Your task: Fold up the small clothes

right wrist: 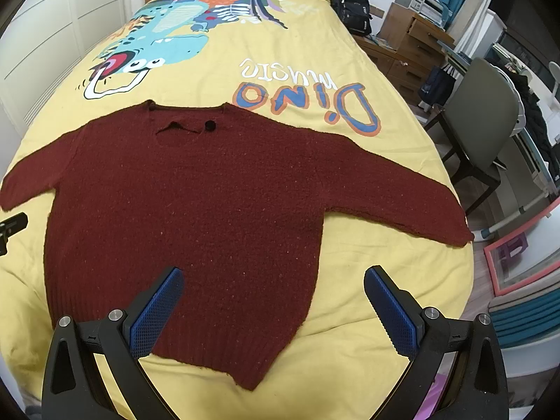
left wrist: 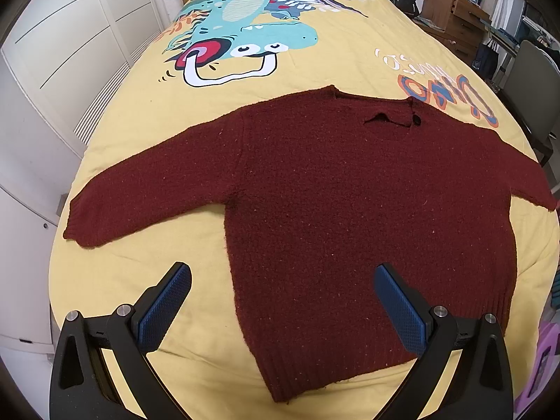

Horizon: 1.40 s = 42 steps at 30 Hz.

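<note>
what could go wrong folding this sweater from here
Both sleeve cuffs, the left and the right, lie near the bed's edges and may slide off when lifted. The sweater is a fuzzy knit, so the open left hand-held gripper and right hand-held gripper might pinch one layer only.

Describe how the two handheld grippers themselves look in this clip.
The left gripper and right gripper look identical: matte black angular frames with triangular cut-outs, round silver pivot bolts, and two long fingers faced with blue, grid-textured pads. No cables, markings, hands or sleeves show.
</note>
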### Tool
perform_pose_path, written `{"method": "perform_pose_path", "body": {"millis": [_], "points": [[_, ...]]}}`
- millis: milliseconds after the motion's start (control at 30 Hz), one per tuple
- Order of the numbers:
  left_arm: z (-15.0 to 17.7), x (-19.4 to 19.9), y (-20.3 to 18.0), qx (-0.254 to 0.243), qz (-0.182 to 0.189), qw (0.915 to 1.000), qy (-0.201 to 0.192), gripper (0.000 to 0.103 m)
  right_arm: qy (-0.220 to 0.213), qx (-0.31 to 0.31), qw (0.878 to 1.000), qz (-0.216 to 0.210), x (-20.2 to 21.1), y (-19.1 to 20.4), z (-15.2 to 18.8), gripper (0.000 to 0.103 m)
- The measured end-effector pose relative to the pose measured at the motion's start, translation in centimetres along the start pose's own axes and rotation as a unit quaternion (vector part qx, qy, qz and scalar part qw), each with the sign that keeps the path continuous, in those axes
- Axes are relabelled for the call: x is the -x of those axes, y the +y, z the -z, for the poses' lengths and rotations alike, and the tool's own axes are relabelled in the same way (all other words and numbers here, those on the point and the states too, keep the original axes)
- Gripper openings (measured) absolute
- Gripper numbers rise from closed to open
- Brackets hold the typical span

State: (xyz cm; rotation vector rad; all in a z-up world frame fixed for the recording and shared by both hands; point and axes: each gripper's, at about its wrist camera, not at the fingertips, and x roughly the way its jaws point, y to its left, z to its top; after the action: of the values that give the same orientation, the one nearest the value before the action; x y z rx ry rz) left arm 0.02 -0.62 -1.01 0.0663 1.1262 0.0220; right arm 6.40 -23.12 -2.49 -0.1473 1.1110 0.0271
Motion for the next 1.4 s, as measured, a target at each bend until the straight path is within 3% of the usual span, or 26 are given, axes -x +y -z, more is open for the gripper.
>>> {"method": "perform_pose_path", "body": {"millis": [433, 700, 900, 1167, 1300, 1400], "points": [[0.1, -0.3, -0.1, 0.0, -0.001, 1.0, 0.004, 0.102, -0.002, -0.006, 1.0, -0.002, -0.4, -0.3, 0.2, 0.103], [-0.8, -1.1, -0.6, -0.006, -0.001, 1.0, 0.007, 0.102, -0.031, -0.063, 0.997, -0.011, -2.0, -3.7, -0.9, 0.103], [-2.9, -3.2, -1.0, -0.014, 0.002, 0.9998, 0.012, 0.102, -0.041, -0.133, 0.99, 0.011, -5.3, -10.6, -2.1, 0.103], [-6.2, -7.1, -1.1, -0.009, 0.019, 0.9994, 0.028, 0.102, -0.01, -0.23, 0.971, 0.068, -11.8, -21.9, -2.9, 0.103], [-6.9, -8.9, -0.9, 0.0, 0.029, 0.9989, 0.037, 0.102, 0.023, -0.288, 0.954, 0.078, -15.7, -27.4, -2.5, 0.103], [-7.0, -9.9, -0.7, 0.001, 0.027, 0.9987, 0.042, 0.102, 0.045, -0.347, 0.934, 0.072, -18.3, -31.2, -1.3, 0.103]]}}
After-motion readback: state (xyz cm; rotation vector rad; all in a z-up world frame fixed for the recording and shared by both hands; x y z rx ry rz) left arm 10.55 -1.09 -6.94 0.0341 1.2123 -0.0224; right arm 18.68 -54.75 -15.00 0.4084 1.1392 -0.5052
